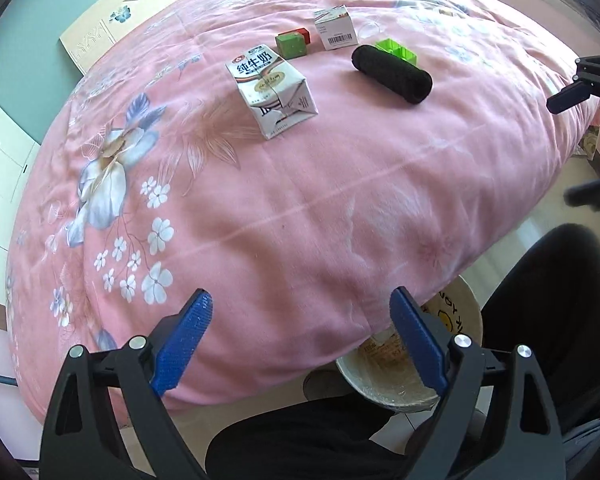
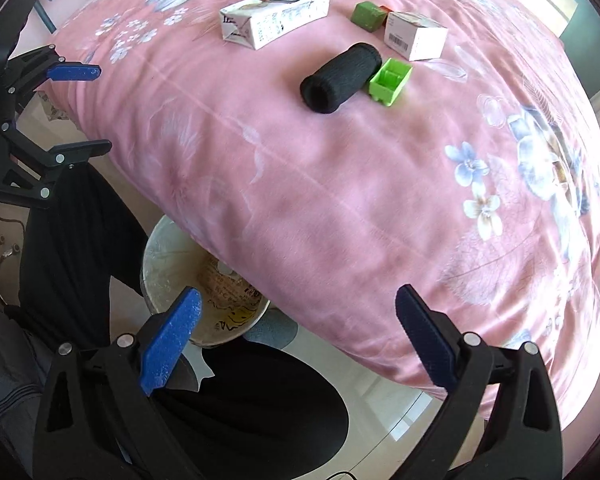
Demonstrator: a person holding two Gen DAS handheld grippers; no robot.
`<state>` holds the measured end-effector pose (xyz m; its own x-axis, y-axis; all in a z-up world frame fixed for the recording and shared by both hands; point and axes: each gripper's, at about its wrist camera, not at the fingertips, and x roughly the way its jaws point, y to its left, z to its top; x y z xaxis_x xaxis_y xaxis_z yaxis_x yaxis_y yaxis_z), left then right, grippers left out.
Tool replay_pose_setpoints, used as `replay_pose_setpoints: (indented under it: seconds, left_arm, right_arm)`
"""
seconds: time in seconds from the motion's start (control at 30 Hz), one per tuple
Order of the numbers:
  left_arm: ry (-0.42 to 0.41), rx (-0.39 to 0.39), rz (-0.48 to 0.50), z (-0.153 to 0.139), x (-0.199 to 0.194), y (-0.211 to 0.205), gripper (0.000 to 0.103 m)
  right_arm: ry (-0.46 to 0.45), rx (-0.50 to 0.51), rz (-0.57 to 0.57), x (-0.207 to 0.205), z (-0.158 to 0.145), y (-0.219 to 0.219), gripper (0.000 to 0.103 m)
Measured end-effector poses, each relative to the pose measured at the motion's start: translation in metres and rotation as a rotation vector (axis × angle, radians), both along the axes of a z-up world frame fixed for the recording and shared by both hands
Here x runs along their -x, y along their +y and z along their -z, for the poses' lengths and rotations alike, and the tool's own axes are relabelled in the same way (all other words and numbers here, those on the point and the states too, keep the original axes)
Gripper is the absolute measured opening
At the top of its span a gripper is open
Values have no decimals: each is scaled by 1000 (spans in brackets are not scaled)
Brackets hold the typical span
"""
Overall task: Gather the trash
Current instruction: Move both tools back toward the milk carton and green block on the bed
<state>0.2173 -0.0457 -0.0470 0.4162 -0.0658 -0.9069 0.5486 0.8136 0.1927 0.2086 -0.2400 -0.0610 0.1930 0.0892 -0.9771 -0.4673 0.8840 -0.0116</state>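
both grippers, left [image 1: 302, 344] and right [image 2: 296, 344], hang released, empty, above the bin [image 2: 162, 256] wedged beside the bed [image 2: 340, 184], handy for dropping the carton [image 1: 274, 90].

A pink floral bedspread [image 1: 284, 208] is spread over the bed ahead of the tool. Pale cabinet fronts [image 1: 4, 168] are seen far left, glossy floor tiles [image 2: 384, 404] below.

Bed [image 1: 300, 200] w/ pink floral cover, ahead of both tools. On it: milk carton [image 1: 271, 90] on its side, black roll [image 1: 392, 74] touching bright green bin [image 2: 391, 82] (open side up), dark green cube [image 1: 291, 45], white barcode box [image 1: 336, 27].
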Motion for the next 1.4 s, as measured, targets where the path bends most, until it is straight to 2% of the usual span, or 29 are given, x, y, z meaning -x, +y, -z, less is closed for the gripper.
replay_pose_setpoints:
  seconds: [0.3, 0.47, 0.67, 1.07, 1.23, 1.4]
  left_arm:
    - [12, 17, -34, -19, -31, -6, 92]
    - [7, 14, -40, -26, -49, -13, 92]
    - [8, 16, -47, -31, -71, -22, 92]
    - [32, 36, -104, -27, -119, -33, 92]
    - [79, 69, -169, -20, -141, -35, 92]
    - [115, 87, -181, -16, -151, -43, 92]
  right_arm:
    - [8, 13, 76, -29, -27, -31, 96]
    - [15, 20, 131, -42, -22, -42, 96]
    - [53, 22, 271, -71, -18, -59, 96]
    - [54, 32, 286, -108, -15, -67, 96]
    - [64, 39, 284, -121, -11, -66, 96]
    - [74, 40, 277, -129, -8, -66, 96]
